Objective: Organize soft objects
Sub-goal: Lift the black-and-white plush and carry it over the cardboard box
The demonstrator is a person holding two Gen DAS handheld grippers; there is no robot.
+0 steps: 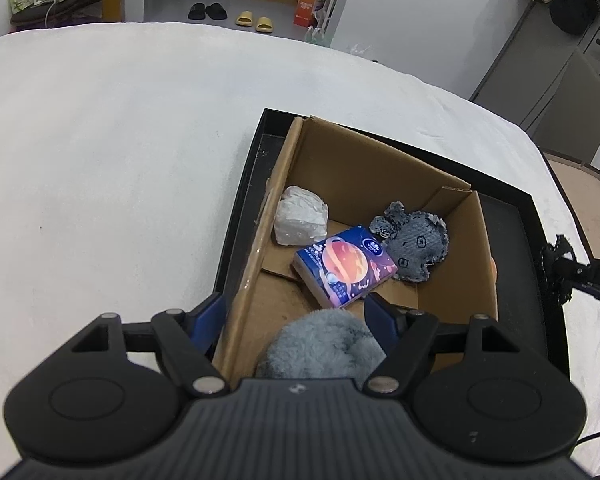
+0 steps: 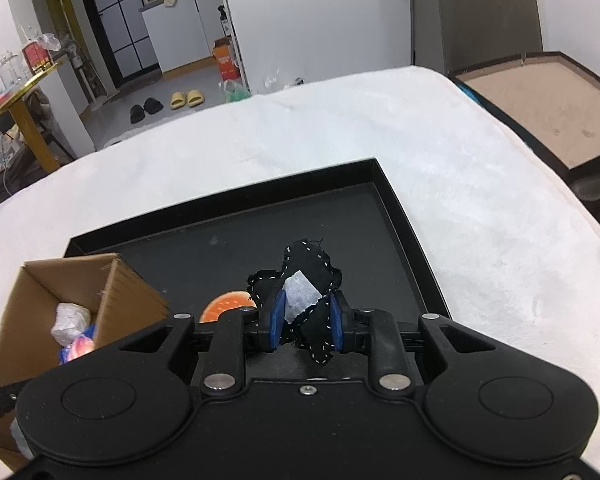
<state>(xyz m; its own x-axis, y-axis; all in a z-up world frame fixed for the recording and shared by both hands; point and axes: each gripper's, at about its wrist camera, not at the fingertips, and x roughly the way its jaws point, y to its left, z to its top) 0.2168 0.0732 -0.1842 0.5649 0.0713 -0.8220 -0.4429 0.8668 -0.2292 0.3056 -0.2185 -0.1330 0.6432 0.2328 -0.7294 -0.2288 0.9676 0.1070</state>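
Observation:
A cardboard box point(image 1: 376, 168) stands in a black tray point(image 1: 240, 200) on the white bed. Inside lie a white crumpled bag point(image 1: 300, 220), a blue tissue pack point(image 1: 344, 270), a grey denim toy point(image 1: 416, 244) and a grey fluffy ball point(image 1: 324, 346). My left gripper point(image 1: 296, 320) is open, its fingers straddling the box's near left wall, with the fluffy ball loose between them. My right gripper point(image 2: 306, 320) is shut on a black stitched fabric toy point(image 2: 308, 268) with a white patch, held above the tray floor point(image 2: 284, 224). The box point(image 2: 112, 292) shows at lower left there.
An orange round thing point(image 2: 226, 304) lies on the tray floor beside the box, partly hidden by my right gripper. A brown-topped board with dark rim point(image 2: 548, 108) stands right of the bed. Slippers point(image 1: 256, 22) lie on the floor beyond.

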